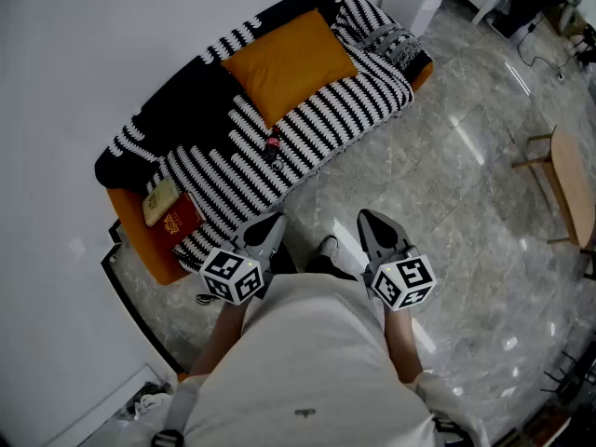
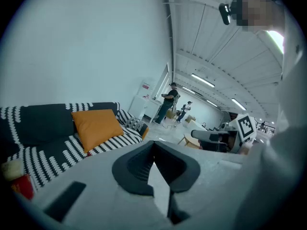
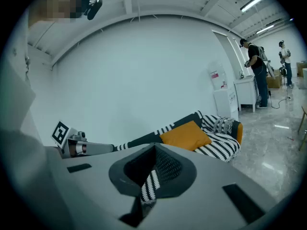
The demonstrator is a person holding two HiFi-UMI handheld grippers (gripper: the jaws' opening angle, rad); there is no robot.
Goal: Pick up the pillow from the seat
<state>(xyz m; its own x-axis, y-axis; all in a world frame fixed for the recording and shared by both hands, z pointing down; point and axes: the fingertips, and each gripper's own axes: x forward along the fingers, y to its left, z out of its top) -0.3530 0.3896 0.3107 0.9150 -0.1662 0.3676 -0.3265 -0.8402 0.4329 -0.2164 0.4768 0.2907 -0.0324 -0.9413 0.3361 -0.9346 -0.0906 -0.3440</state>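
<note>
Hovering closed, empty: left tool (image 1: 268, 226), right tool (image 1: 375, 223).

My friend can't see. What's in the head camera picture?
An orange pillow sits on a sofa draped with a striped blanket. Nearer, a person holds the left tongs and right tongs shut above the gray floor, away from the pillow.

Open floor (image 1: 410, 156) right up to the seat (image 1: 326, 119). Free room above the striped cover as far as the pillow (image 1: 289, 63) (small red thing (image 1: 273, 145) lying just before it). Closed off behind by the wall (image 1: 93, 45). Book (image 1: 179, 220) well left, table (image 1: 573, 184) far right.
</note>
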